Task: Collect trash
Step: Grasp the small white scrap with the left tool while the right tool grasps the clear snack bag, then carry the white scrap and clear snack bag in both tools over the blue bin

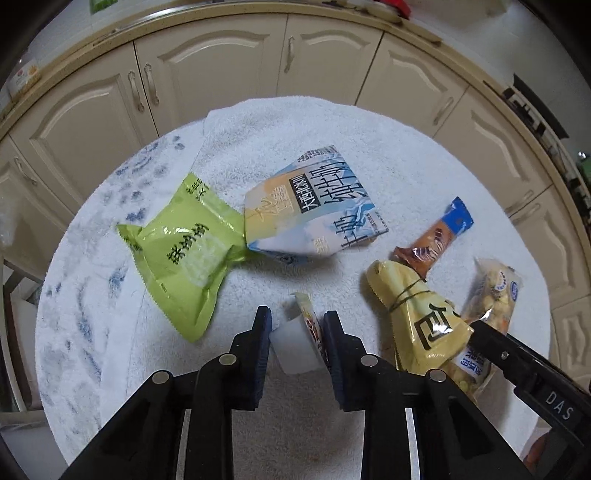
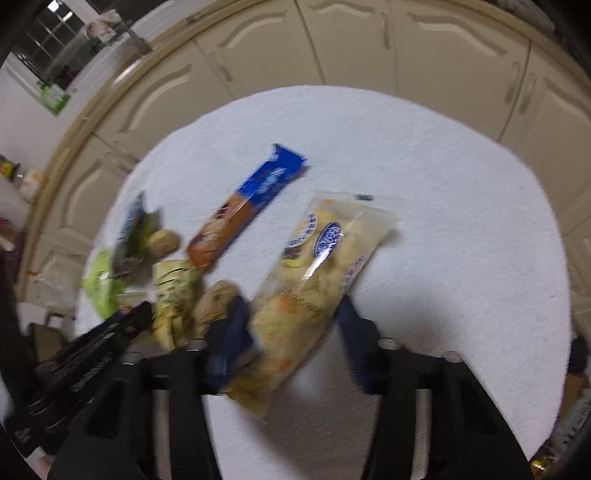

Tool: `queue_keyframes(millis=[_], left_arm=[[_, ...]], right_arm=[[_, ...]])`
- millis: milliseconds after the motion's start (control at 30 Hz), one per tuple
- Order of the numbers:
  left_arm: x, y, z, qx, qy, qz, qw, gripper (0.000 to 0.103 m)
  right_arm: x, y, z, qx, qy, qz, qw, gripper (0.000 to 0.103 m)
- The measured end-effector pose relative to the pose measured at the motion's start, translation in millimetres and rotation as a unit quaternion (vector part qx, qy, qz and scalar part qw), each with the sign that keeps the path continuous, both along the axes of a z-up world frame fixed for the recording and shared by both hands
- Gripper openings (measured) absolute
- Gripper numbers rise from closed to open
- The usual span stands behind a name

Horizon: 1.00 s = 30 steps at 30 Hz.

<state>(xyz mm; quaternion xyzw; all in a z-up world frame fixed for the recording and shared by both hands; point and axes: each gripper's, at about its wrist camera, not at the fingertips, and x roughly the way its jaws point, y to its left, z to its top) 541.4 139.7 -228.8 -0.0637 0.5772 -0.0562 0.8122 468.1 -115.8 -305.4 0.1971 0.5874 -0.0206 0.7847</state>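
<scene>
We are at the grasping step: low in the frame, our left gripper (image 1: 297,341) is clamped on the small white cup (image 1: 295,345) while our right gripper (image 2: 291,328) pinches the clear snack bag (image 2: 314,280) at centre, so next we lift both off the white towel (image 1: 369,155).

White towel (image 1: 332,140) spread over the surface, blue-patterned cloth (image 1: 92,229) beside it; cream cabinets (image 1: 207,62) behind, under a countertop (image 1: 424,31); window (image 2: 55,26) upper left.

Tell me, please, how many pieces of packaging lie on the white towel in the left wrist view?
6: green packet left, milk carton centre, small cup between the left gripper's fingers, brown-blue wrapper, yellow bag and clear snack bag right. Others may be hidden.
</scene>
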Motion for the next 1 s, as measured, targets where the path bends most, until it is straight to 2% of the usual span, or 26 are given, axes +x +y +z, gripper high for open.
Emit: queue_keyframes(millis=[233,567,1000], left_arm=[[-14,6,0,-0.02,0.006,-0.011,0.9997,0.023],[-42,-1,17,-0.017,-0.005,-0.027,0.9995,0.02],[-112,-6,42,-0.038,-0.011,-0.053,0.9978,0.019]], right_arm=[[-16,-5,0,0.027,0.0,0.006,1.0,0.042],[-51,-15,8,0.035,-0.005,-0.007,0.999,0.038],[-109,-30,34,0.047,-0.033,-0.018,0.998,0.036]])
